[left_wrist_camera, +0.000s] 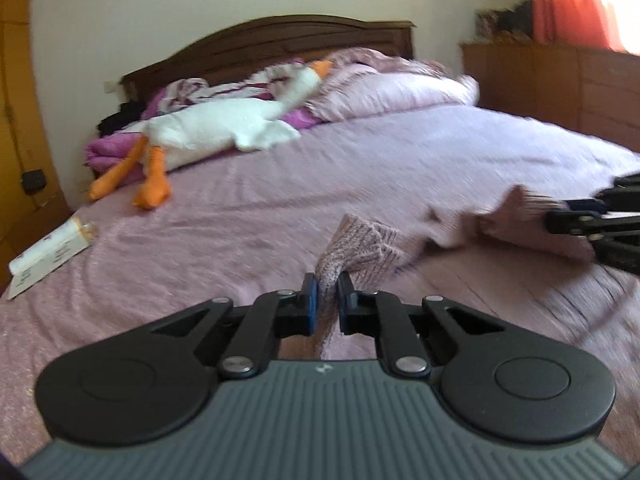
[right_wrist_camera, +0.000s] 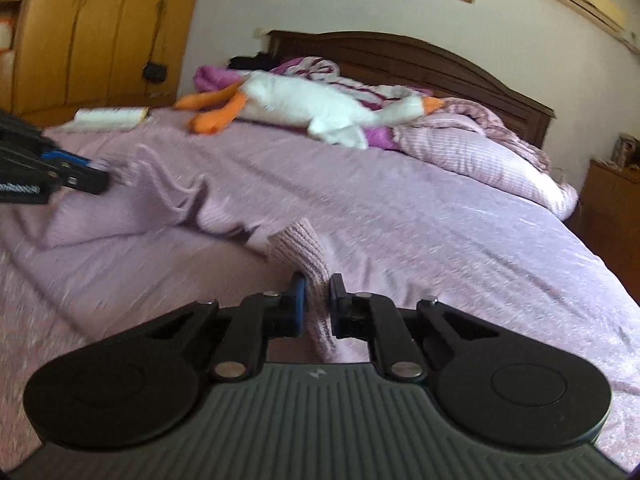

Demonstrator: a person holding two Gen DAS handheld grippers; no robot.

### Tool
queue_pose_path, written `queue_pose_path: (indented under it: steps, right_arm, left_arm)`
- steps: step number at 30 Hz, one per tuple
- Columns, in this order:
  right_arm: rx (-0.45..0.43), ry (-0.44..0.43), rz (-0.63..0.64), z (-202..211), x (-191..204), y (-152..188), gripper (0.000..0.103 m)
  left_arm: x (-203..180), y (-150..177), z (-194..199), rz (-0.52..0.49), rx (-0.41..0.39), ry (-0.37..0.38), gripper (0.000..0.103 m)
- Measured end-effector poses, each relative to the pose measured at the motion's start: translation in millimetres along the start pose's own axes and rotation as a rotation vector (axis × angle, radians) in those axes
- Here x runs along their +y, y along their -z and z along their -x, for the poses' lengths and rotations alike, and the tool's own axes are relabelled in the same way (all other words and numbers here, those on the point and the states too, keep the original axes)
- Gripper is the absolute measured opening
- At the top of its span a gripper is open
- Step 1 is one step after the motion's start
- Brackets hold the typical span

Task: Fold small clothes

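Note:
A small pale pink knitted garment [left_wrist_camera: 448, 228] hangs stretched between my two grippers just above the pink bedspread [left_wrist_camera: 320, 168]. My left gripper [left_wrist_camera: 327, 292] is shut on one ribbed edge of it. My right gripper [right_wrist_camera: 316, 296] is shut on the other ribbed edge [right_wrist_camera: 300, 248]. The right gripper shows at the right edge of the left wrist view [left_wrist_camera: 560, 218], and the left gripper shows at the left edge of the right wrist view [right_wrist_camera: 96, 180]. The garment [right_wrist_camera: 132, 200] sags in folds between them. Both views are motion-blurred.
A white plush goose [left_wrist_camera: 224, 124] with orange feet lies by purple bedding and a pink pillow [left_wrist_camera: 384, 88] near the dark headboard [left_wrist_camera: 260, 40]. A book [left_wrist_camera: 48, 260] lies at the bed's left edge. A wooden wardrobe [right_wrist_camera: 100, 32] and a dresser [left_wrist_camera: 560, 80] flank the bed.

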State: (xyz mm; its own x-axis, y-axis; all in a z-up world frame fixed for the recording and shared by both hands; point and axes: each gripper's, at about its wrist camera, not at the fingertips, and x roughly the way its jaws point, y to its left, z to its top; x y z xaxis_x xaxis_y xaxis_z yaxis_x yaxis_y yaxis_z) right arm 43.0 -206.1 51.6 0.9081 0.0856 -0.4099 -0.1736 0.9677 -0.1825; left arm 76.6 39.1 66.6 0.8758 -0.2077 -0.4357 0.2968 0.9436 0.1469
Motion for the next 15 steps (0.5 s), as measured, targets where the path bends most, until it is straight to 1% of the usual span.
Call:
queue_pose_path:
  steps: [4, 8, 12, 15]
  right_arm:
    - [-0.017, 0.042, -0.075, -6, -35, -14, 0.012]
    - [0.004, 0.065, -0.165, -24, -71, -18, 0.012]
    - [0.065, 0.081, -0.196, -52, -95, -15, 0.012]
    - [0.106, 0.109, -0.169, -74, -103, -12, 0.012]
  left_arm:
    - [28, -12, -10, 0.019, -0.017, -0.073, 0.012]
    - [49, -14, -34, 0.038, 0.007, -0.130, 0.012]
    - [58, -7, -61, 0.046, 0.063, -0.158, 0.012]
    - [63, 3, -81, 0.063, 0.125, -0.171, 0.012]
